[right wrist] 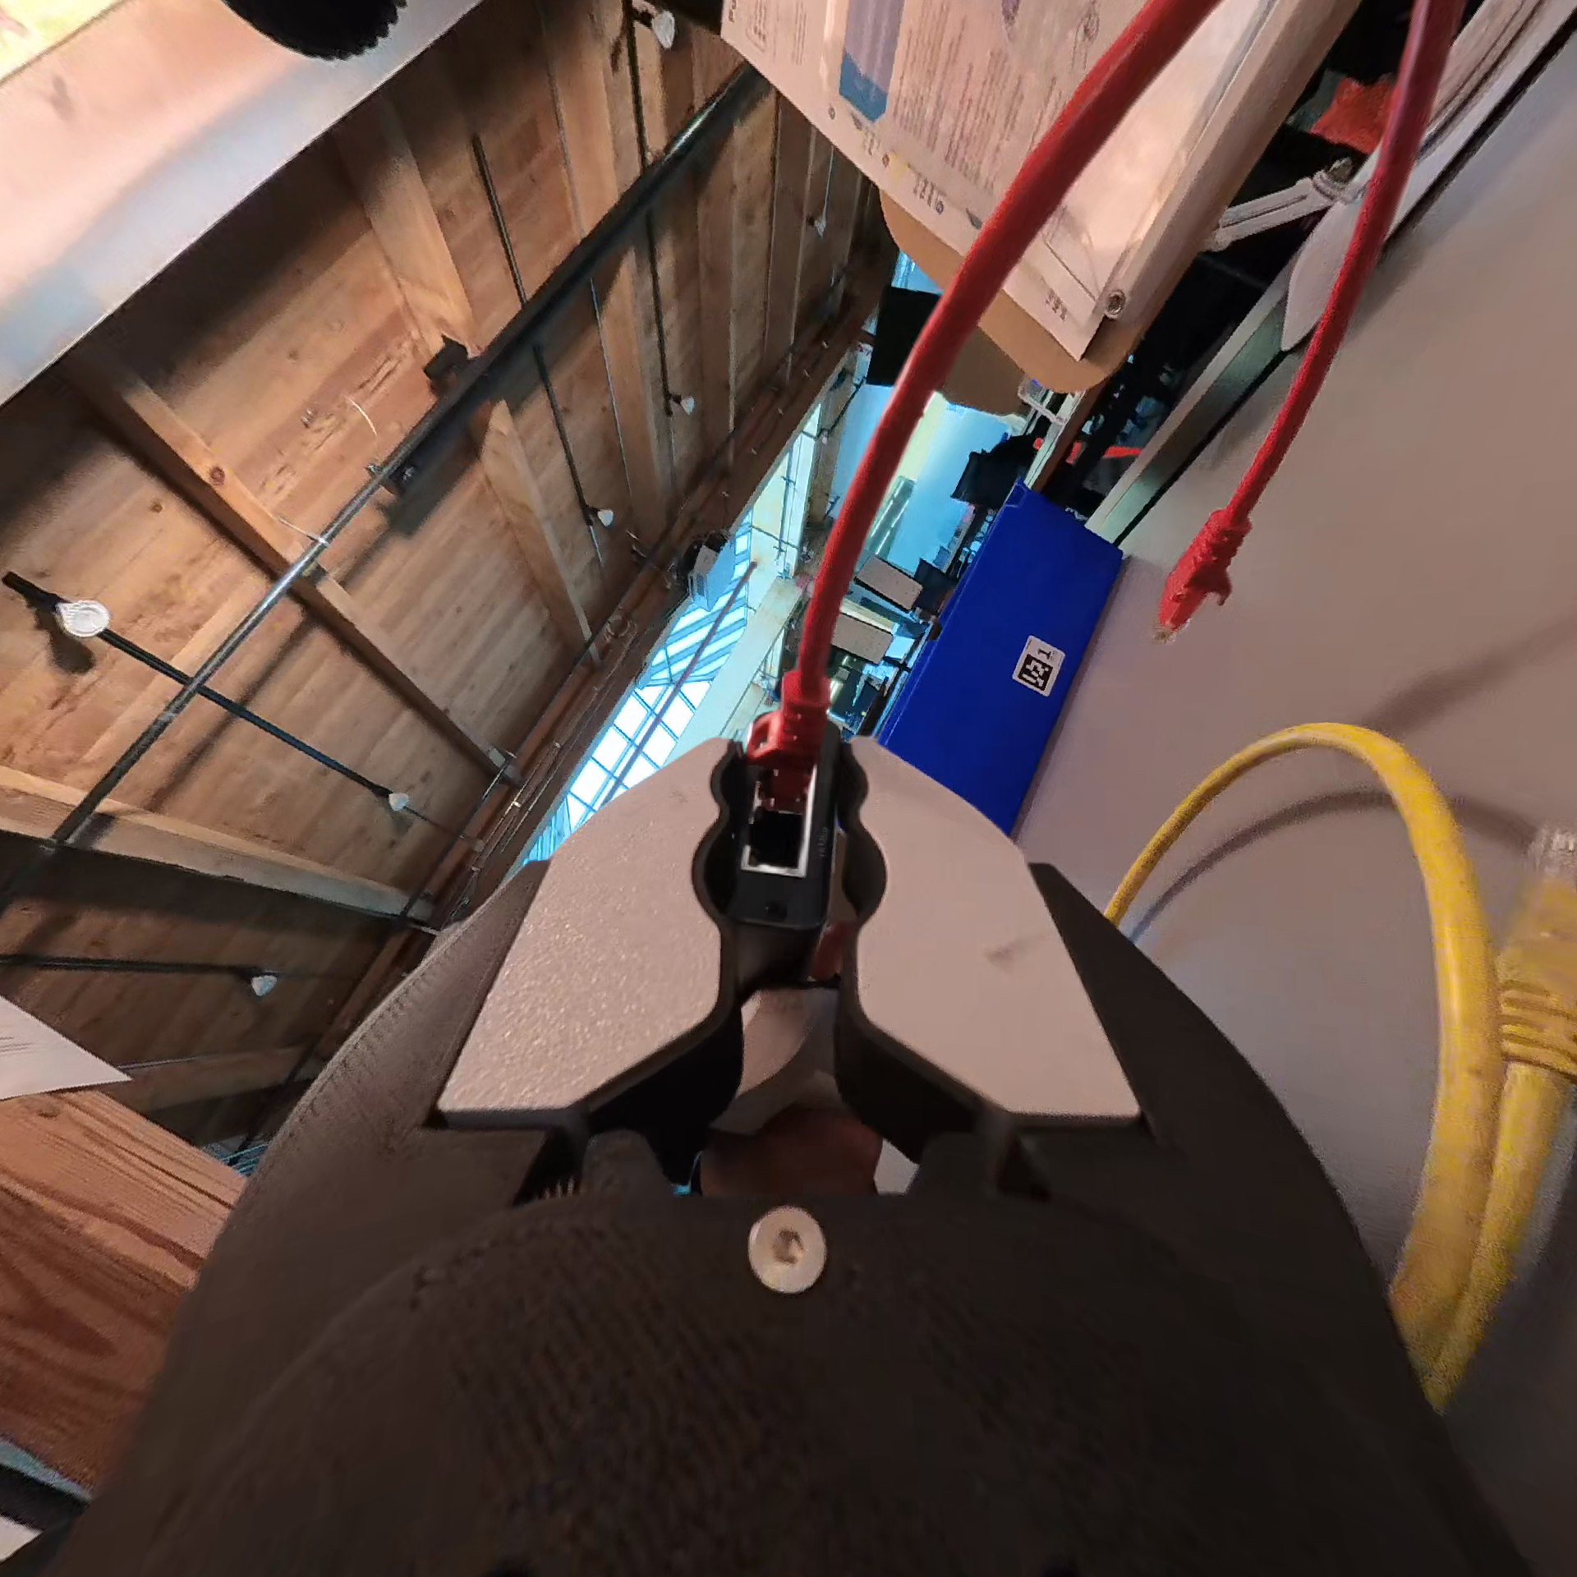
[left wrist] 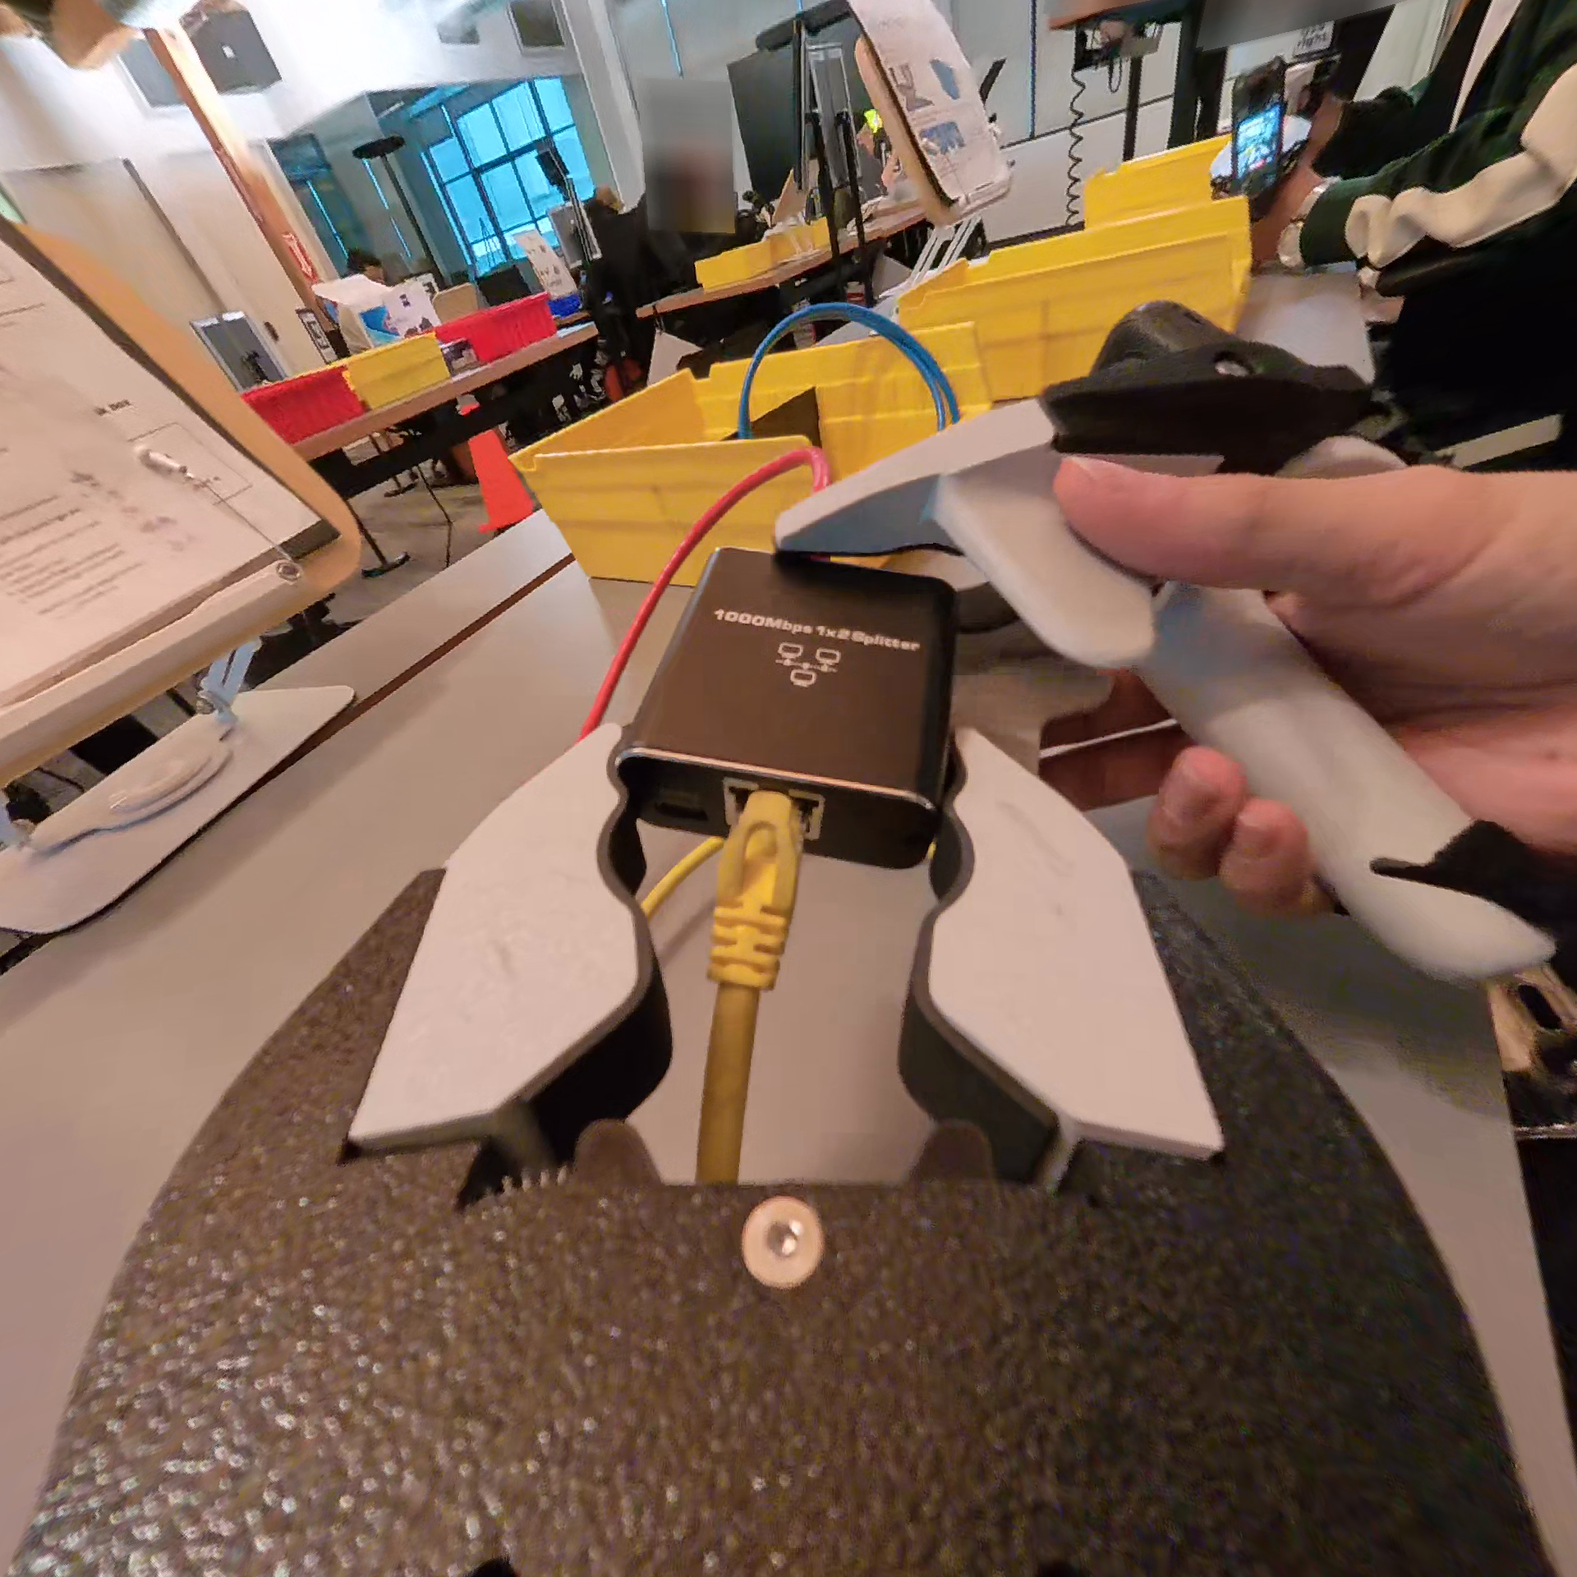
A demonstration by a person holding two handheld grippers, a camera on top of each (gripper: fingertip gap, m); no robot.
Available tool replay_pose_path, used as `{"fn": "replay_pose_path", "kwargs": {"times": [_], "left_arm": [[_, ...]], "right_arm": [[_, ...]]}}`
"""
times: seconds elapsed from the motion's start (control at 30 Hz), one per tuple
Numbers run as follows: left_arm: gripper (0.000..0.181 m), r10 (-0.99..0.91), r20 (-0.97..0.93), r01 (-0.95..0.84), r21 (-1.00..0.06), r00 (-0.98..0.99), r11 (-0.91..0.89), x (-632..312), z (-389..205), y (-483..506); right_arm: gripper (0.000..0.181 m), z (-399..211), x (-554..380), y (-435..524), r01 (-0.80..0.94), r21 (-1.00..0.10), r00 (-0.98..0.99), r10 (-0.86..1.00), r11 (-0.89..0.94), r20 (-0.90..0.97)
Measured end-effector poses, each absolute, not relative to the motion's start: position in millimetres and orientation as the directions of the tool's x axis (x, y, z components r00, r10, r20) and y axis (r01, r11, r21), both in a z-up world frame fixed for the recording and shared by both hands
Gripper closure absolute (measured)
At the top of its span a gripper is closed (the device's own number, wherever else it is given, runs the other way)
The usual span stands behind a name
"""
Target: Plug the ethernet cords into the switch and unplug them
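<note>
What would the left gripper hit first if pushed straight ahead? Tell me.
Likely nothing new: the left gripper already holds the black switch between its fingers. Just beyond it stands the right gripper, at the far end.

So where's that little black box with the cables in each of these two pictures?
Left wrist view: the black box sits centre frame, between the left gripper fingers, yellow cable plugged in.
Right wrist view: its narrow end shows centre frame, between the right gripper fingers.
Shared landmark: the red cable.

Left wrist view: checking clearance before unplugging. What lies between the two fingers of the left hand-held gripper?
The black switch, clamped at its sides, and the yellow ethernet cord plugged into its near port, running back between the fingers.
</note>
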State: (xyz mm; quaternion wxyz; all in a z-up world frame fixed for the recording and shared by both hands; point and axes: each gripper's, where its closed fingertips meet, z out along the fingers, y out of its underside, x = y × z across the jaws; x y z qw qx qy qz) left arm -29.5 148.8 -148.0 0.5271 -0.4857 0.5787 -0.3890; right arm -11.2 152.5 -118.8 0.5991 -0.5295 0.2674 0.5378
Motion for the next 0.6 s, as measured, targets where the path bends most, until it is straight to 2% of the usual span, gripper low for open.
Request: {"fn": "replay_pose_path", "kwargs": {"times": [0.27,0.6], "left_arm": [[0.116,-0.967,-0.217,-0.19,-0.963,0.133,0.19,-30,-153,164],[0.116,-0.95,-0.278,-0.192,-0.949,0.144,0.249,-29,-149,161]], "right_arm": [[0.17,-125,-3,158,-0.954,-0.288,0.242,0.344,-0.087,-0.907],[0.163,-123,-10,160,-0.956,-0.269,0.211,0.356,-0.119,-0.91]]}}
